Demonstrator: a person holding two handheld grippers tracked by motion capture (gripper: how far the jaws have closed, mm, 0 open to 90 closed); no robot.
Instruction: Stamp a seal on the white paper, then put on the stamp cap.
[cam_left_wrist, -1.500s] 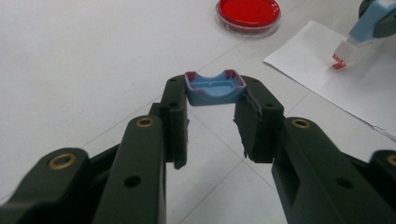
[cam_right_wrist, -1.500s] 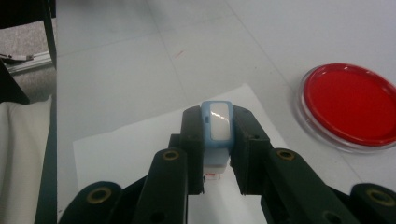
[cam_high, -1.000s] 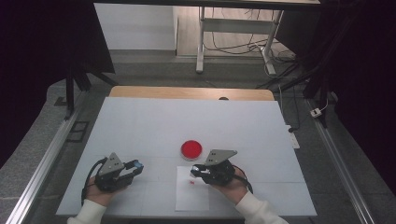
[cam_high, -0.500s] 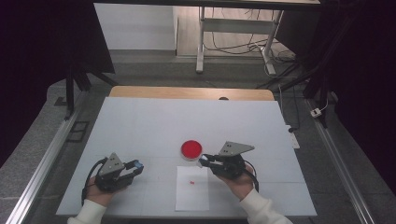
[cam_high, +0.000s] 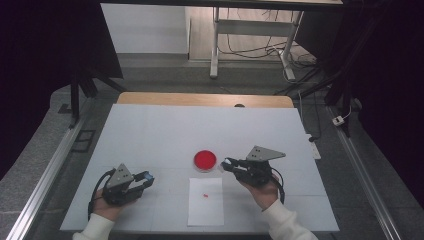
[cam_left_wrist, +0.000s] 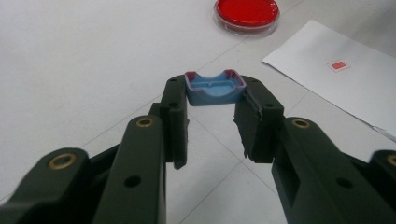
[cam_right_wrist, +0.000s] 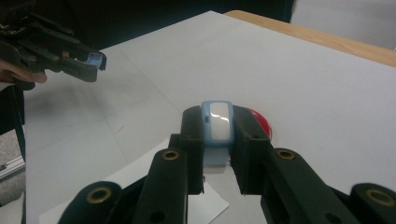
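Note:
My left gripper (cam_left_wrist: 215, 89) is shut on a small blue cap-like piece (cam_left_wrist: 215, 88) with a pink rim, pinched at the fingertips. In the high view the left gripper (cam_high: 145, 178) rests low at the front left of the table. My right gripper (cam_right_wrist: 218, 119) is shut on a light blue block (cam_right_wrist: 219, 123) with a white face. In the high view the right gripper (cam_high: 227, 164) hovers just right of the round red dish (cam_high: 205, 160). A white paper sheet (cam_high: 206, 210) lies in front of the dish, bearing a small red mark (cam_high: 205, 194).
The white table top (cam_high: 165, 130) has a wooden strip (cam_high: 200, 99) along its far edge. Metal rails (cam_high: 45, 185) run down both sides of the table. A desk frame and cables (cam_high: 250, 45) stand beyond it.
My right gripper has moved off the paper, rightward and away from the person, to beside the red dish. The red mark on the paper now shows. The left gripper has stayed put.

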